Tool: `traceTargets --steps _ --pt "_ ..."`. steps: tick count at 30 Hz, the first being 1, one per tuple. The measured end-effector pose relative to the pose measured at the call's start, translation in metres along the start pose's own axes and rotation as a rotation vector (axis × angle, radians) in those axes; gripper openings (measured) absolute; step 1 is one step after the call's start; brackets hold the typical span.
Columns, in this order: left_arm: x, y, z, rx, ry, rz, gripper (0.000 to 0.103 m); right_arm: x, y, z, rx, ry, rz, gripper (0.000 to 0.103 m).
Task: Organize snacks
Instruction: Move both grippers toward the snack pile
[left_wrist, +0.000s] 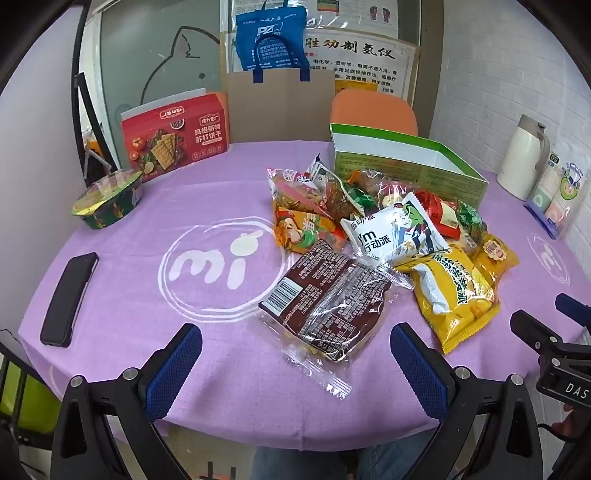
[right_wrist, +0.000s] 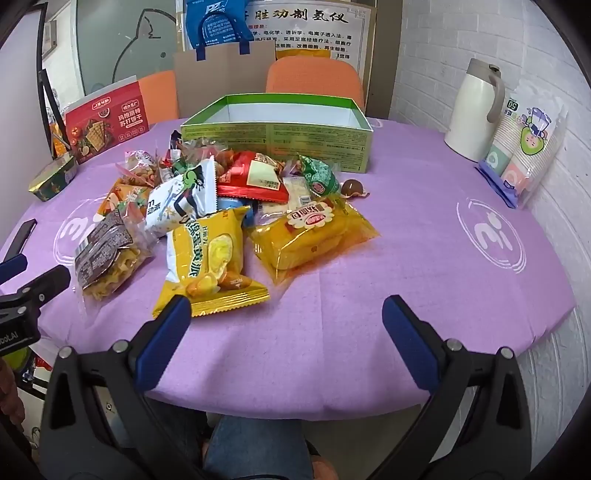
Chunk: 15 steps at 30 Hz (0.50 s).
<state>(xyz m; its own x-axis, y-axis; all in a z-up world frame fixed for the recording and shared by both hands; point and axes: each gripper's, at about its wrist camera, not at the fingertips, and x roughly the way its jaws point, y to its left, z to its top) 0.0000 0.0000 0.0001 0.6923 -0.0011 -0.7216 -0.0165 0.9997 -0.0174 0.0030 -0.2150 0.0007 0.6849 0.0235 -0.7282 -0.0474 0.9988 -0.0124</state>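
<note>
Left gripper: jaws wide, empty.
Right gripper: jaws wide, empty.
Snack pile: frame centre.
Green box: behind pile, open.

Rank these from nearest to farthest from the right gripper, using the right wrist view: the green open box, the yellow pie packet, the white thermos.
From the right gripper:
1. Yellow pie packet, just ahead of the left finger.
2. Green open box, behind the snack pile, centre.
3. White thermos, far right by the wall.
</note>
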Motion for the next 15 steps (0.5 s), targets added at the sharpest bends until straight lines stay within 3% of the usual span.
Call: traceTargets --steps 6,9,12,15 --pt "0.006 -0.001 0.004 0.009 0.008 -0.003 0.103 0.000 -0.012 0.013 0.089 -0.017 0.044 0.103" --pt "0.007 0.005 0.018 0.042 0.032 -0.058 0.103 -0.007 -0.018 0.034 0.155 -0.062 0.103 0.103" --pt "-0.005 0.011 0.032 0.080 -0.025 -0.028 0.103 -0.020 -0.022 0.055 0.212 -0.129 0.194 0.103" --pt "-0.016 0.023 0.048 0.090 -0.053 0.009 0.103 -0.023 -0.016 0.062 0.177 -0.172 0.250 0.103"
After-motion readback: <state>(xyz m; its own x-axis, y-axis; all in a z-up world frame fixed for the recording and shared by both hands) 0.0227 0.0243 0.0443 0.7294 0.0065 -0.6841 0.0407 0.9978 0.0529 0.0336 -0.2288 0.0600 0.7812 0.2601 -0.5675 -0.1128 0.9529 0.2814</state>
